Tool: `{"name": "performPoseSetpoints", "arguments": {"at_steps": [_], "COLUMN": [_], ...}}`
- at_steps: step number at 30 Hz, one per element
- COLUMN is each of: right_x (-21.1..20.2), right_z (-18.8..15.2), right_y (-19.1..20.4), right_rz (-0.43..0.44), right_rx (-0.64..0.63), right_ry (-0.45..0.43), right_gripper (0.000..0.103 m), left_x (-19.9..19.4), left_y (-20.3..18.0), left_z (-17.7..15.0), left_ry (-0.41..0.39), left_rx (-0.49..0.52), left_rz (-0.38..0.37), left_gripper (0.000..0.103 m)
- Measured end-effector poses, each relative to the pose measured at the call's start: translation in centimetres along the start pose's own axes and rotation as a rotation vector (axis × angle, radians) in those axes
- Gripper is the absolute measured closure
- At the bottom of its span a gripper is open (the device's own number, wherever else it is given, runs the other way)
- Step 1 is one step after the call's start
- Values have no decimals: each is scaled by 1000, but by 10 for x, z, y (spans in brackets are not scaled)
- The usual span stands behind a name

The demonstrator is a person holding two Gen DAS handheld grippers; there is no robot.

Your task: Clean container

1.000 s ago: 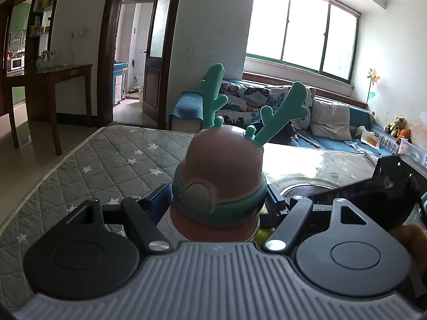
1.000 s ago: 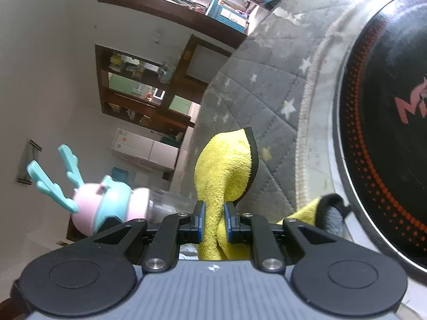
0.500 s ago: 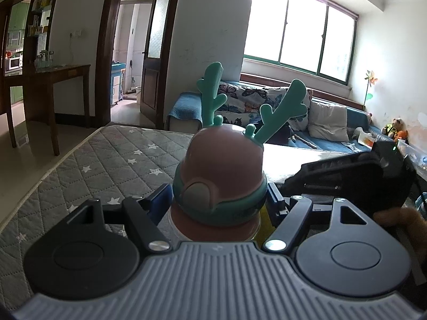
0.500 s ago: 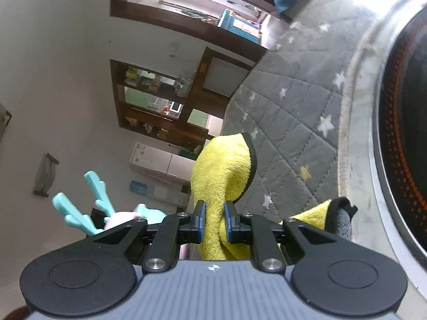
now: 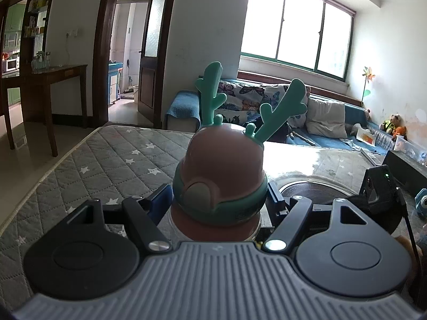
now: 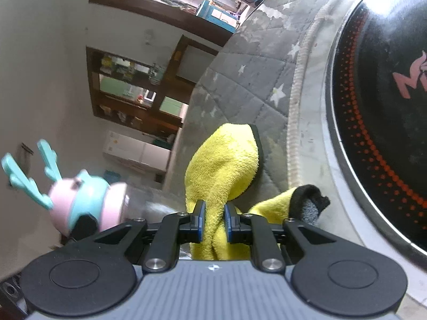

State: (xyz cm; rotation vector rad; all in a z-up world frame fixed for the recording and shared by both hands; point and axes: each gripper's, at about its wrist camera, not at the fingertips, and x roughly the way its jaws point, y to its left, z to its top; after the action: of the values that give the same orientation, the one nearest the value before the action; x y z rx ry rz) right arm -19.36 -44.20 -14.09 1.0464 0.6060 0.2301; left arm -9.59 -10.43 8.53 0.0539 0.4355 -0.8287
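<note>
Lowered cloth (image 6: 221, 170); container (image 5: 220, 176) upright, antlers up

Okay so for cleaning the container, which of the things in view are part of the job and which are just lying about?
Part of the job:
- pink bottle with teal antler lid, clamped in the left gripper
- fluffy yellow cloth, pinched in the right gripper

Just lying about:
- round black cooktop with red dots
- grey star-patterned quilted mat
- small blue toy camera

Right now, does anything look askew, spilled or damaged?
Nothing spilled or damaged. The left gripper holds the antlered bottle upright; the right gripper pinches the yellow cloth. The right wrist view is simply rolled sideways.
</note>
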Motion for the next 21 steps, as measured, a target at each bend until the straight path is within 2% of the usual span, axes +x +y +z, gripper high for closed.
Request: {"name": "performPoseSetpoints", "arguments": {"at_steps": [4,9,15,21], "right_x": [-6,-16,-28,-41], "right_z": [-8,-22,-27,-22], "right_y": [8,19,20,23], "right_rz": [-47,-78,-55,6], "right_rx": [-86,-165,-143,-107], "right_ry": [5,8,5,-15], "right_gripper": [89,89,89,89], "left_x": [4,12,14,8], "left_y": [-2,-5,-9,-7], "left_z": [1,0,0,-3], "left_ry": [12,28,20,13], "left_rx": [0,-3,1,10], "left_rz": [13,32,41,34], "left_gripper": [28,21,22,22]}}
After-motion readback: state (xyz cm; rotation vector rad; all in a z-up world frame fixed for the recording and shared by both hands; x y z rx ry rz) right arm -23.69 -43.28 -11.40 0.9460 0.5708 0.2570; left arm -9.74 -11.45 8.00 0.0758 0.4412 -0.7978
